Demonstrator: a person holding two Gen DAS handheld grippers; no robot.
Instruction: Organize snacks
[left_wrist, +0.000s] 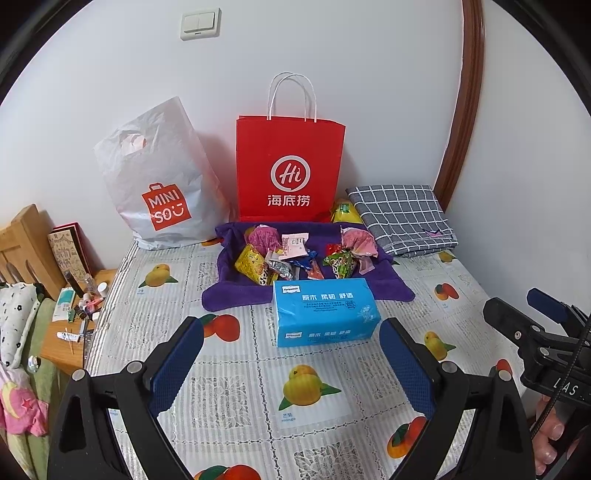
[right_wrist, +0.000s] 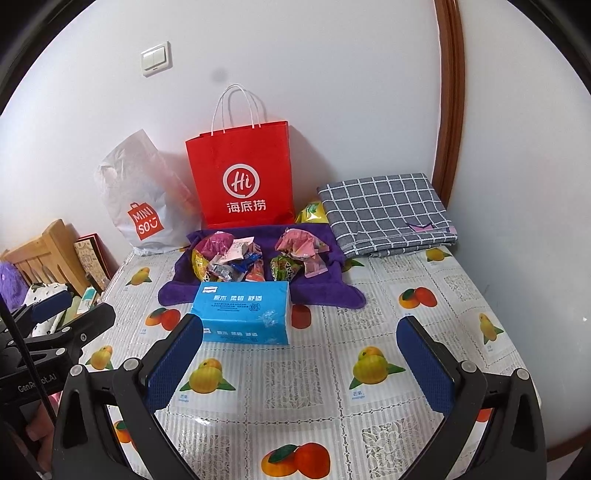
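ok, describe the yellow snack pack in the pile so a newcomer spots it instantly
Start at the red paper bag standing against the wall; right in front of it lies a purple towel holding a pile of snacks. The yellow snack pack sits at the pile's left front edge. It is the only yellow wrapper on the towel; its neighbours are pink, blue and green.

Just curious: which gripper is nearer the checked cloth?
Right. The right gripper sits below-left of the checked cloth; the left gripper is farther left, facing the tissue pack.
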